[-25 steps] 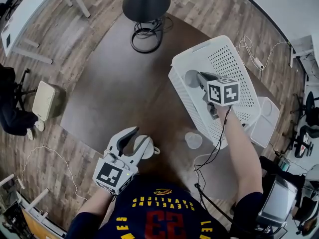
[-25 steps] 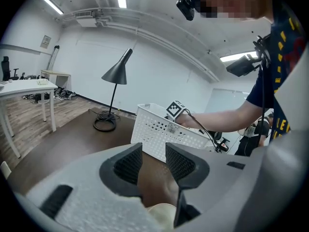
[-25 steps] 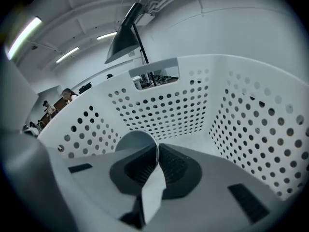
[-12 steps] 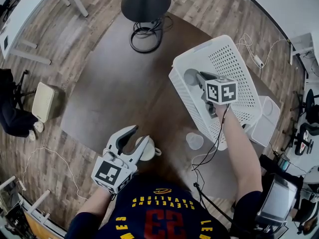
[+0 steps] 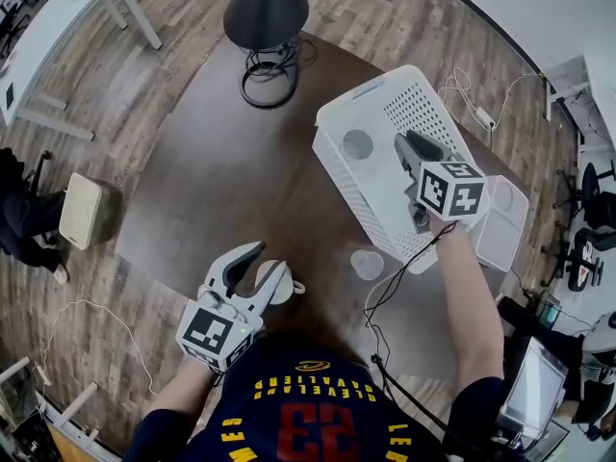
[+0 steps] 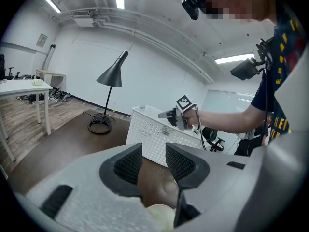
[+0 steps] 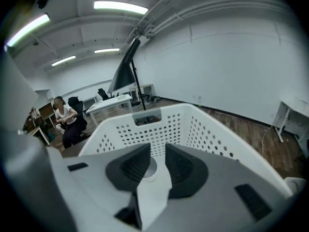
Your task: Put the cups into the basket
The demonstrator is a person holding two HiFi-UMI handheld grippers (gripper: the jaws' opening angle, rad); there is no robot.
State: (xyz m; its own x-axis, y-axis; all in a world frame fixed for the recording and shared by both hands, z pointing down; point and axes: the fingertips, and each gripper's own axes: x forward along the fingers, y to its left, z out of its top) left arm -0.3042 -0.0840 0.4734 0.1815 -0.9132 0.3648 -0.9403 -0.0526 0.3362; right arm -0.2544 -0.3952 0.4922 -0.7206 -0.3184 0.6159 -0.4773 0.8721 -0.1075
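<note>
right hand-held gripper (image 5: 409, 143) raised, jaws just spread, cup (image 5: 357, 143) in basket (image 5: 428, 109), left hand-held gripper (image 5: 271, 259) jaws apart

Bright, even indoor light comes from ceiling strip lamps (image 7: 120, 7), glaring white near twelve o'clock in both gripper views. Shadows on the table (image 5: 221, 181) are faint and soft. Every view bulges fisheye-style, its corners black; nearest foreground blurs
</note>
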